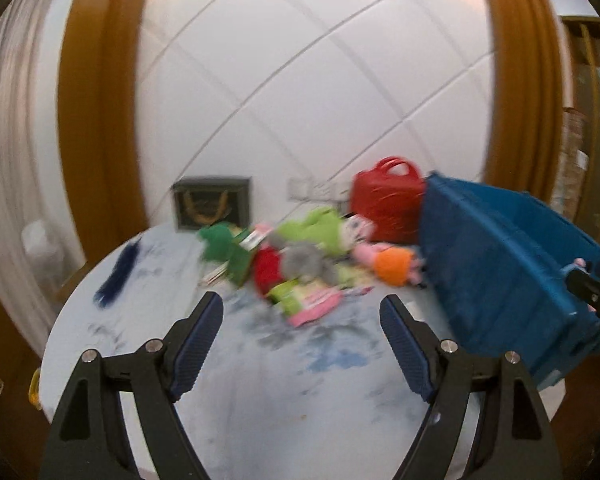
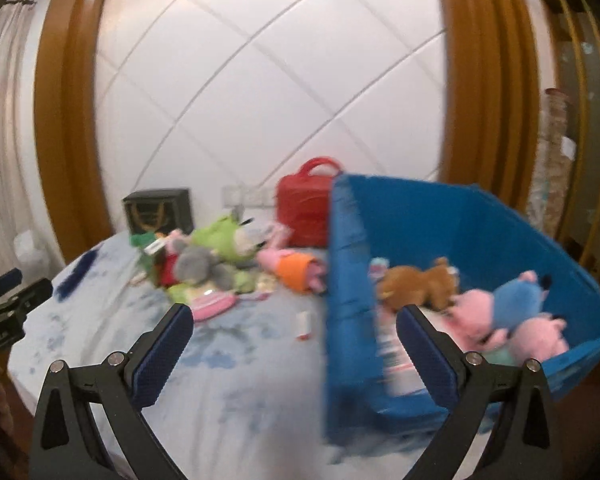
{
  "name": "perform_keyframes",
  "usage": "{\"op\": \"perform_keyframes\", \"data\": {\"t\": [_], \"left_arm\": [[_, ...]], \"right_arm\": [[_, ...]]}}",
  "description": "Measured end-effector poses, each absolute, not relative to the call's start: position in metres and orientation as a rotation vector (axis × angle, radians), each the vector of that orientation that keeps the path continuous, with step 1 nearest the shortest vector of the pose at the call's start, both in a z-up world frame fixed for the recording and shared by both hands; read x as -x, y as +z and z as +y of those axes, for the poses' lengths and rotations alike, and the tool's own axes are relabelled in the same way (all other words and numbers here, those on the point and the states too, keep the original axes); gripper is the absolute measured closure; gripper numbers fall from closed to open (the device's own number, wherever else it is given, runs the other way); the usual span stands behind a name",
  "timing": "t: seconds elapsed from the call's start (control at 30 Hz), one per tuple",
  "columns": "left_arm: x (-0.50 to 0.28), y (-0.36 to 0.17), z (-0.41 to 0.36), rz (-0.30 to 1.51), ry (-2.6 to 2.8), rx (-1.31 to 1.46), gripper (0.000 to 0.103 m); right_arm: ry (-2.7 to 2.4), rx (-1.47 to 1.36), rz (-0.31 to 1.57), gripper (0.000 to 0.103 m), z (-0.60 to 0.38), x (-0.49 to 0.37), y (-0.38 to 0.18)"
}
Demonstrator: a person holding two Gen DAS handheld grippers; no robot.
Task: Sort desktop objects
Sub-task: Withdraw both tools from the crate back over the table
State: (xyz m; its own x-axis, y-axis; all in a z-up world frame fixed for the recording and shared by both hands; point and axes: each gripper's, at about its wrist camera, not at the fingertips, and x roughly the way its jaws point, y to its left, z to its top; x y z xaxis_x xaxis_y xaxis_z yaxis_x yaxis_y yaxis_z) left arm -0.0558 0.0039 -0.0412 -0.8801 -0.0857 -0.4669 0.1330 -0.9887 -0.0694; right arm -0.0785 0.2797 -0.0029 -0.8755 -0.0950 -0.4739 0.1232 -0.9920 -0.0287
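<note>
A pile of toys lies at the far middle of the round table (image 1: 260,400): a green plush (image 1: 320,228), a grey plush (image 1: 304,260), a red plush (image 1: 266,268), a pink and orange plush (image 1: 392,262) and pink packets (image 1: 314,306). A blue bin (image 1: 500,264) stands at the right; in the right wrist view the blue bin (image 2: 348,280) holds a brown plush (image 2: 420,280), pink plushes (image 2: 476,312) and a blue plush (image 2: 518,298). My left gripper (image 1: 301,308) is open and empty above the table. My right gripper (image 2: 294,316) is open and empty over the bin's near left wall.
A red case (image 1: 388,200) stands behind the pile. A dark box (image 1: 212,204) stands against the white wall at the back left. A dark blue strip (image 1: 118,272) lies at the table's left. A small white and red item (image 2: 304,324) lies beside the bin.
</note>
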Motion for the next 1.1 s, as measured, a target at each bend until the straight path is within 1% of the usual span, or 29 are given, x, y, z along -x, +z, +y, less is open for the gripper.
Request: {"op": "perform_keyframes", "data": {"t": [0.23,0.33,0.43,0.63,0.77,0.93,1.1], "left_arm": [[0.079,-0.082,-0.054,0.255,-2.853,-0.855,0.022],[0.098,-0.1,-0.066,0.267,-2.818,-0.926,0.022],[0.123,-0.114,-0.077,0.269,-2.785,-0.972,0.022],[0.193,-0.132,-0.085,0.244,-2.732,-1.047,0.022],[0.238,-0.152,-0.085,0.277,-2.701,-1.118,0.022],[0.283,-0.186,-0.081,0.279,-2.66,-1.244,0.022],[0.327,-0.211,-0.073,0.236,-2.673,-1.342,0.022]], "right_arm": [[-2.865,-0.839,0.15,0.0,0.222,0.11,-0.024],[-2.824,-0.891,0.167,0.0,0.206,0.135,-0.044],[-2.787,-0.943,0.143,0.0,0.198,0.163,-0.062],[-2.721,-1.069,0.103,0.0,0.196,0.242,-0.102],[-2.681,-1.169,0.088,0.0,0.202,0.298,-0.133],[-2.644,-1.316,0.053,0.0,0.211,0.346,-0.173],[-2.643,-1.439,0.015,0.0,0.221,0.373,-0.206]]}}
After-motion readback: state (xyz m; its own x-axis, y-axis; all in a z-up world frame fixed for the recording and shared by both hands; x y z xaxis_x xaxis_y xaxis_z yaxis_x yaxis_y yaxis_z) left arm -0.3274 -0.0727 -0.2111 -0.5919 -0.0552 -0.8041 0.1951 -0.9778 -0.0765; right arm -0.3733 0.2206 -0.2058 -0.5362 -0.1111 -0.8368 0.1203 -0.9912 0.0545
